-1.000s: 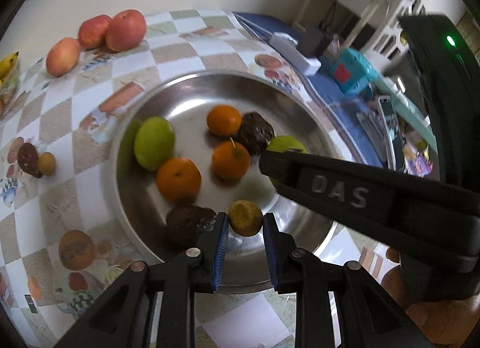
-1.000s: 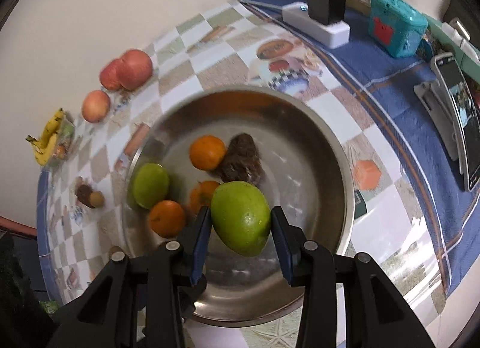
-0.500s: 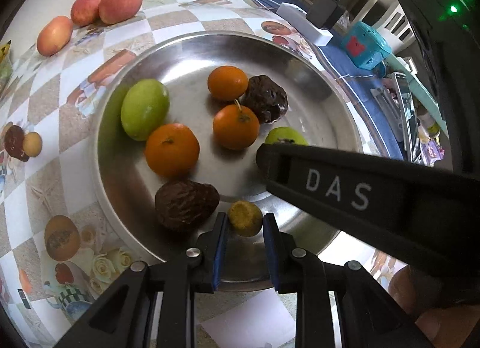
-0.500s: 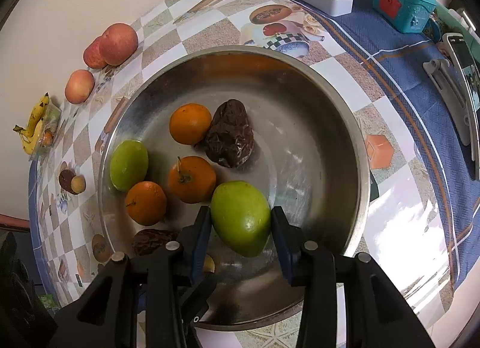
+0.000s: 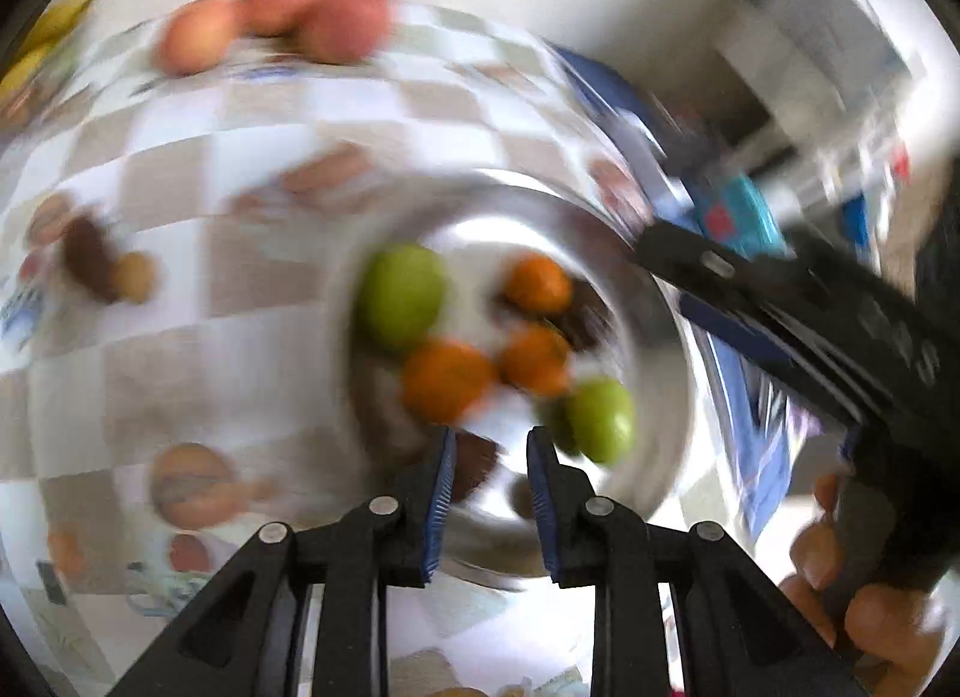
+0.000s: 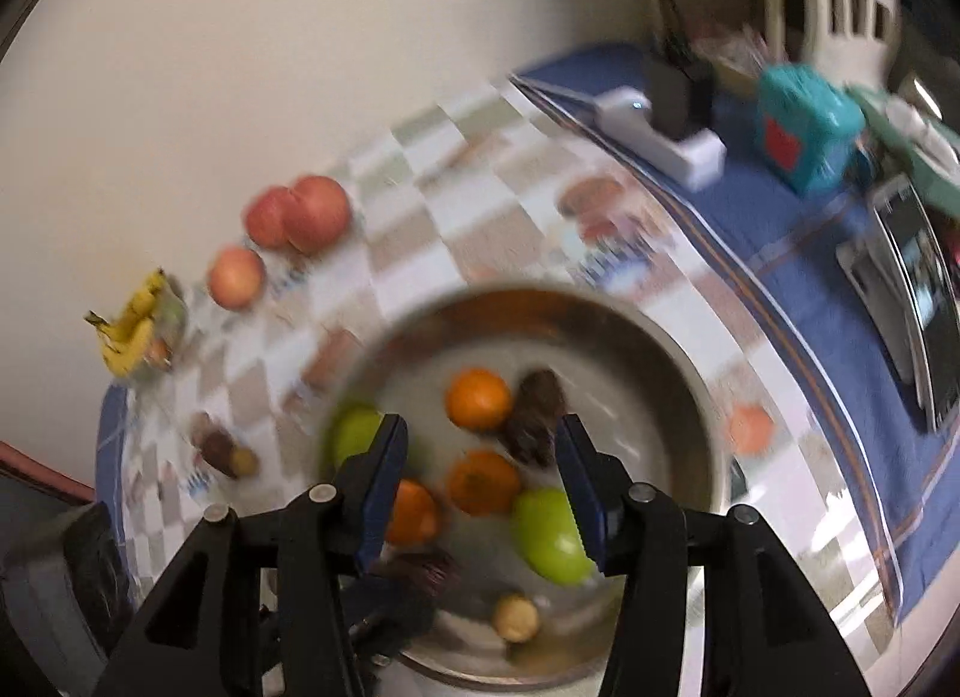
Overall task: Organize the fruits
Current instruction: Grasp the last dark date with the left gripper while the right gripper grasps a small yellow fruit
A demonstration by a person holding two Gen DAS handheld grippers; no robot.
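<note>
A steel bowl (image 6: 690, 397) on the checkered tablecloth holds oranges (image 6: 478, 398), two green fruits (image 6: 549, 535), dark brown fruits (image 6: 534, 418) and a small yellow-brown fruit (image 6: 516, 617). My right gripper (image 6: 480, 481) is open and empty above the bowl; the green fruit lies in the bowl beside its right finger. My left gripper (image 5: 489, 487) is open and empty over the bowl's near rim (image 5: 654, 289). The left wrist view is blurred; it shows the green fruits (image 5: 401, 296) and oranges (image 5: 447, 379).
Three reddish apples (image 6: 300, 214) and bananas (image 6: 129, 331) lie along the wall. A dark fruit and a small yellow one (image 6: 228, 454) lie left of the bowl. A power strip (image 6: 654, 135), teal box (image 6: 807, 126) and phone (image 6: 921, 307) sit on the blue cloth at right.
My right gripper opened and dropped the green fruit into the bowl. My left gripper let go of the small yellow-brown fruit, now in the bowl. Both grippers pulled up and back.
</note>
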